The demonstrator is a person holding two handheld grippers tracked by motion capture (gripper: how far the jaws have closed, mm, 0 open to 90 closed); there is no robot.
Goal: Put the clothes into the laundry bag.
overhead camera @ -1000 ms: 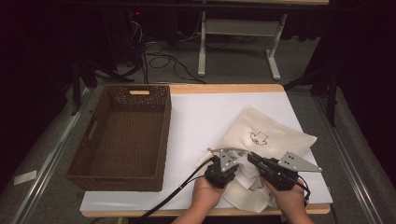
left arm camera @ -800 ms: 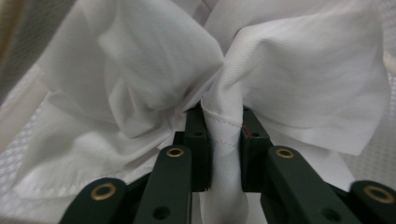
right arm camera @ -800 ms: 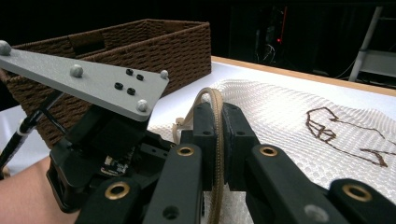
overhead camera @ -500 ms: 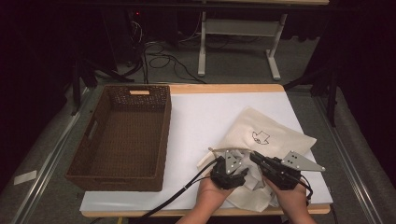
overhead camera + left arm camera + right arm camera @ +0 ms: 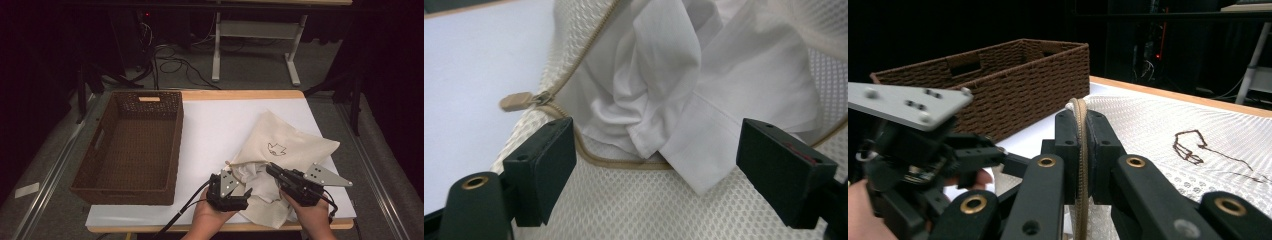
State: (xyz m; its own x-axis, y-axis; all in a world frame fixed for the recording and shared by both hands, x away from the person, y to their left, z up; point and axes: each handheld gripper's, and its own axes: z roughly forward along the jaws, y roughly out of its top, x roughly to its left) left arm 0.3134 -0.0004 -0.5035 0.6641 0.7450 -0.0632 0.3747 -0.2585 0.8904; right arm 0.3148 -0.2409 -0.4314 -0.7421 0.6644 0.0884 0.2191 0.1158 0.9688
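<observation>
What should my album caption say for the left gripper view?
Open left gripper over white cloth inside zippered mesh bag.

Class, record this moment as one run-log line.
left tongs: just opened, over white garment | right tongs: shut on mesh bag zip edge | wicker basket: left of the bag

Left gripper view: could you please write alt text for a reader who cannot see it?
The left gripper, jaws just opened, hovers over white cloth bulging from the unzipped mesh bag. A tan zipper pull lies at left on the white table.
</observation>
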